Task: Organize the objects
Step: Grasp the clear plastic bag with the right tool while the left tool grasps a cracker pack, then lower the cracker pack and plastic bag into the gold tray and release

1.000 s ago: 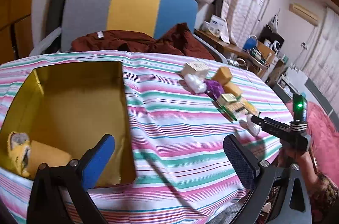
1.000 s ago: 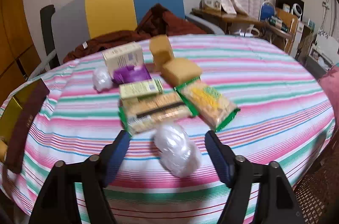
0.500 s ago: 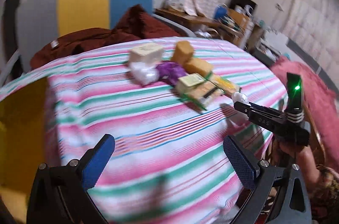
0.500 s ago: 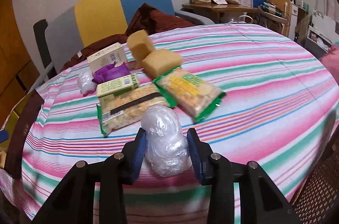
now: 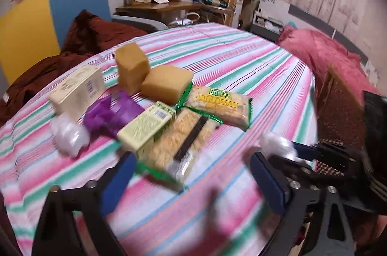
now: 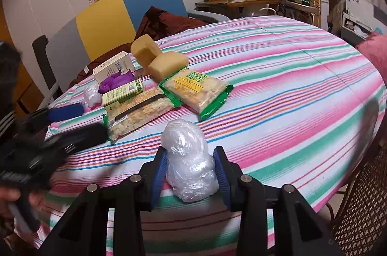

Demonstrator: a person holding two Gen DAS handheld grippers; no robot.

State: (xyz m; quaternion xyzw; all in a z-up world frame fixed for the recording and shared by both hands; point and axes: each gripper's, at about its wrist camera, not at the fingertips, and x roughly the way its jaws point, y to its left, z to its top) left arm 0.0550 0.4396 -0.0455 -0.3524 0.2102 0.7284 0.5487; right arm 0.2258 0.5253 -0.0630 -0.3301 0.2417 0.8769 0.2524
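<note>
The right gripper (image 6: 191, 173) is clenched on a crumpled ball of clear plastic wrap (image 6: 187, 159), its blue pads pressing both flanks of the lower half while the wad's base looks to rest on the striped tablecloth (image 6: 290, 86), near the table's front edge and just in front of the noodle-snack packet with the dark band (image 6: 142, 110). The ball reads as very light, soft and springy; it will likely squash under the pads and its film is slick, so a hold across the thick middle, as here, seems safer than a pinch at the loose top. The left gripper (image 5: 191, 181) hangs over the near end of that same banded packet with its jaws closing, though nothing is pressed between them yet. Behind the packet lie a green-and-cream carton (image 5: 147, 127), a second snack packet with yellow label (image 5: 217, 106), two tan sponge-like blocks (image 5: 150, 79), purple wrapping (image 5: 108, 113), a cream box (image 5: 77, 91) and another plastic wad (image 5: 69, 137). The packets look crackly and brittle inside, best taken across their narrow width.
</note>
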